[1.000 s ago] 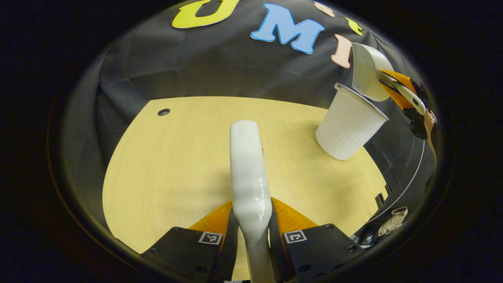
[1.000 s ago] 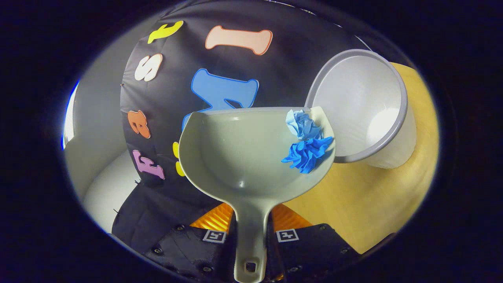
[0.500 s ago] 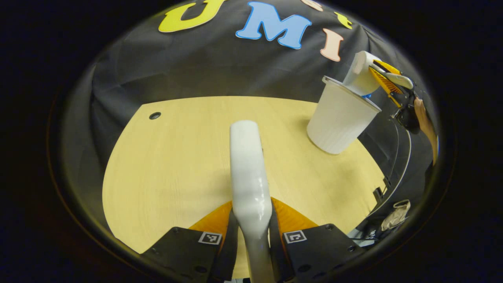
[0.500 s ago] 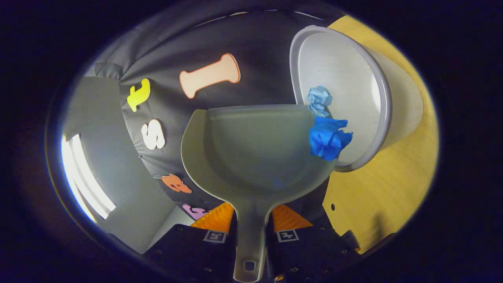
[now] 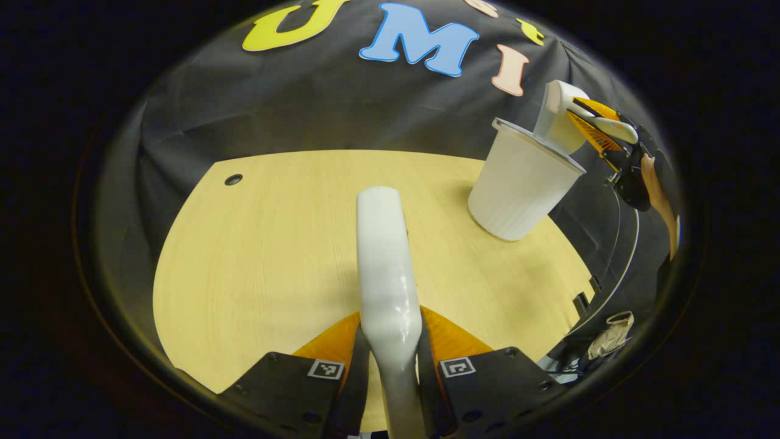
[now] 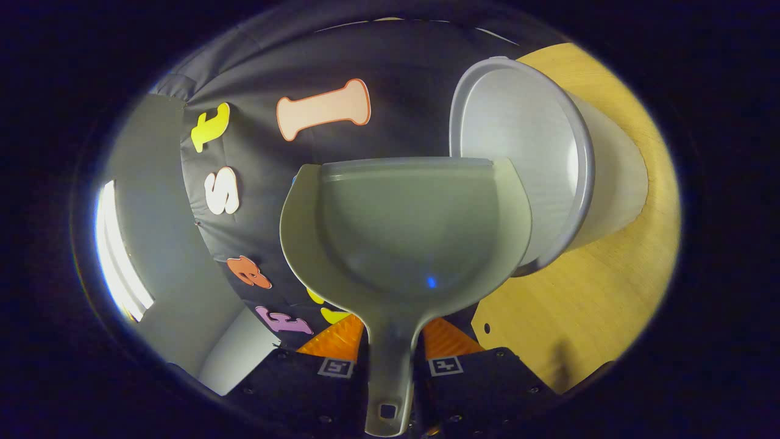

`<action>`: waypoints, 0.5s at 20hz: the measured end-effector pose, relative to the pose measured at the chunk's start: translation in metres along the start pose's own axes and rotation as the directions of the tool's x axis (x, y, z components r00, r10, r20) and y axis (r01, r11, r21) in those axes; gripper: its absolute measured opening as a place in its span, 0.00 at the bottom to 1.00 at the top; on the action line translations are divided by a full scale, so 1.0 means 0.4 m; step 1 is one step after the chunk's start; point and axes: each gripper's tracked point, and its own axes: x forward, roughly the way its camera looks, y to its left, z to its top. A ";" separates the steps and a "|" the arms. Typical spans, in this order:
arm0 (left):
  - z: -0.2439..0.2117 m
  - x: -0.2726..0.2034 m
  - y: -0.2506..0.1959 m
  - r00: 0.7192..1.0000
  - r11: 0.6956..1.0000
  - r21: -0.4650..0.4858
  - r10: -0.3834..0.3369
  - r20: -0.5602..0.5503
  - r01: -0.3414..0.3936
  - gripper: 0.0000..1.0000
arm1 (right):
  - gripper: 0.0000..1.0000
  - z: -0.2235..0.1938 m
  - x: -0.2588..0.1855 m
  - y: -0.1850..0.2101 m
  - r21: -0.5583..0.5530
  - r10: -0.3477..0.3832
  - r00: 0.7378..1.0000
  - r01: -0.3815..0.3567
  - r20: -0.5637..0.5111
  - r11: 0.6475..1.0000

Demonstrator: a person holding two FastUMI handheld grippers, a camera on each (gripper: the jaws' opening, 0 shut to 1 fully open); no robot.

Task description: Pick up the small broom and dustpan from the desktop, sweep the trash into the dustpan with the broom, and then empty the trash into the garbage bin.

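Bare desktop [image 5: 274, 244] lies open (garbage bin [image 5: 518, 183] blocks far corner).

Each gripper body is black, studded with small dark screws. The left gripper [image 5: 390, 360] and the right gripper [image 6: 390, 360] both carry two small square black-and-white markers at bottom centre, beside ribbed orange wedge panels.

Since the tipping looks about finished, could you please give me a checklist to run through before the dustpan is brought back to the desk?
1. Dustpan bowl empty of paper: ok; one tiny blue speck near its base.
2. Right gripper shut on the dustpan handle: ok.
3. Garbage bin upright on the desk: ok.
4. Trash landed inside the bin: cannot tell; its bottom is hidden.
5. Left gripper shut on the broom handle: ok.
6. Desk free of stray trash: ok where visible.
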 end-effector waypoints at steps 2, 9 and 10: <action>-0.001 -0.002 0.010 1.000 1.000 -0.011 0.003 0.001 -0.003 0.45 | 0.30 -0.022 0.014 -0.011 -0.088 -0.050 0.999 0.049 -0.008 0.995; -0.012 -0.005 0.063 0.999 0.998 -0.060 0.032 0.005 -0.031 0.45 | 0.30 -0.163 0.002 -0.042 -0.447 -0.198 0.979 0.157 -0.045 0.881; -0.012 -0.006 0.069 0.999 0.997 -0.068 0.035 0.005 -0.035 0.45 | 0.30 -0.189 0.002 -0.044 -0.480 -0.214 0.975 0.161 -0.057 0.863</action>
